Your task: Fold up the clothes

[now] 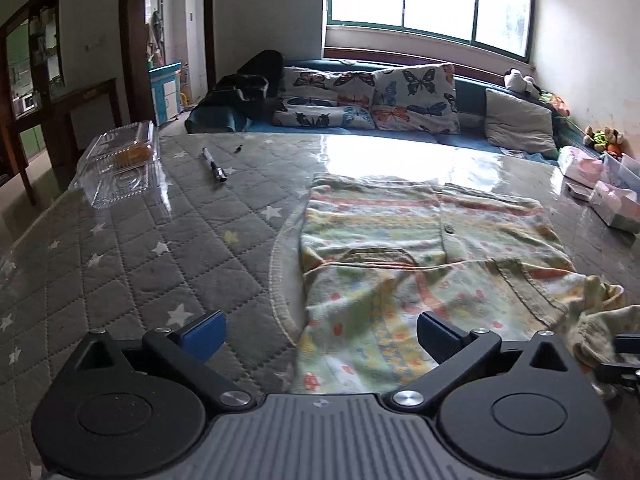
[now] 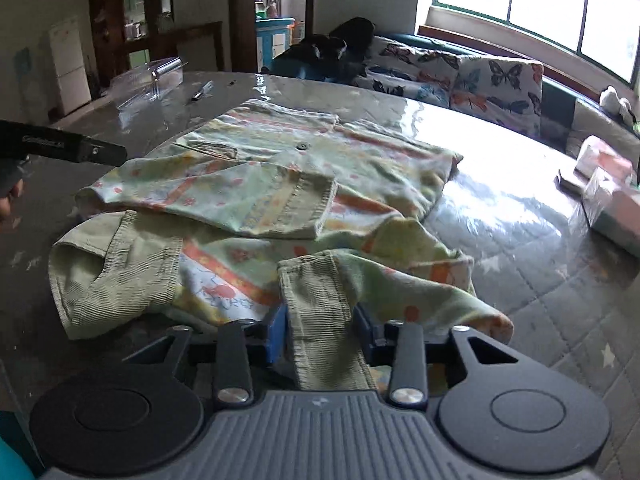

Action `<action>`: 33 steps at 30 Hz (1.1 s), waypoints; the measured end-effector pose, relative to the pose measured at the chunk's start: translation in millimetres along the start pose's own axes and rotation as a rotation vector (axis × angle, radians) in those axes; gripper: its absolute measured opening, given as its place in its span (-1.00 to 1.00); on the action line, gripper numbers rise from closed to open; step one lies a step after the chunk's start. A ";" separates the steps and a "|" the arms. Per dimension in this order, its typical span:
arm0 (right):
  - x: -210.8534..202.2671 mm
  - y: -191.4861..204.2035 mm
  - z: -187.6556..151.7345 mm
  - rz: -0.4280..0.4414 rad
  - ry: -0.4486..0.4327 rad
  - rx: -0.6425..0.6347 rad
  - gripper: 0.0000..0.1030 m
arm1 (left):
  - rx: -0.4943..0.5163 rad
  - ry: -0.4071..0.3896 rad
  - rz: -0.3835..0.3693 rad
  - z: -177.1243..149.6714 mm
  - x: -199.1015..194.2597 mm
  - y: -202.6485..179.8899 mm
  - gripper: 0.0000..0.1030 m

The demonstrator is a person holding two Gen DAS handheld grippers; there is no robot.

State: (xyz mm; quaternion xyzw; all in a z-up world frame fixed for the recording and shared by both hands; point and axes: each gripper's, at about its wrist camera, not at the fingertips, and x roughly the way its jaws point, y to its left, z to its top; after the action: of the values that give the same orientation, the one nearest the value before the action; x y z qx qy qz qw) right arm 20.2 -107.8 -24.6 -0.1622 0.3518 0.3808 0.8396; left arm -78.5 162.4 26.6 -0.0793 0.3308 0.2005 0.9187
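Corduroy cuff, ribbed and pale green, sat pinched between the right gripper's (image 2: 320,338) fingers at the lower centre of the right wrist view; it belonged to the patterned shirt (image 2: 280,184), which lay partly folded across the middle of the glossy quilted counter (image 2: 520,248). Bare counter stretched to the right of the shirt up to the boxes (image 2: 608,196) at the right edge. In the left wrist view the left gripper (image 1: 320,336) stood with its fingers spread wide and holding nothing, over the shirt's near hem. Open quilted surface ran leftward to a clear plastic container (image 1: 120,160) at the far left edge, with a pen (image 1: 216,166) beside it.
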 end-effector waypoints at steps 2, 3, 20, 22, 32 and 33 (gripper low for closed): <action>-4.7 -5.8 -1.3 -0.010 -0.014 0.020 -0.78 | 0.011 0.002 -0.013 0.4 -0.1 -5.6 1.00; -8.3 -9.0 -1.5 -0.018 -0.024 0.033 -0.84 | 0.016 0.006 -0.019 0.2 0.8 -8.8 1.00; -113.4 -121.9 -7.8 -0.367 -0.219 0.270 -0.92 | 0.248 0.021 -0.229 8.5 14.7 -120.4 1.00; -112.9 -131.1 -13.1 -0.393 -0.211 0.283 -0.92 | 0.281 0.029 -0.250 7.0 18.4 -135.3 1.00; -68.6 -168.2 -37.6 -0.421 -0.101 0.379 -0.89 | 0.399 0.084 -0.283 -8.2 37.6 -173.4 1.00; -62.4 -171.7 -40.0 -0.424 -0.084 0.388 -0.89 | 0.394 0.085 -0.286 -7.3 39.5 -171.4 1.00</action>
State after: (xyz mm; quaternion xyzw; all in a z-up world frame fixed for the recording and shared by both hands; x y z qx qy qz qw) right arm 102.1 -275.0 -7.2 -0.0523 0.3412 0.1290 0.9296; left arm 17.1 17.4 -2.0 0.0469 0.3872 -0.0035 0.9208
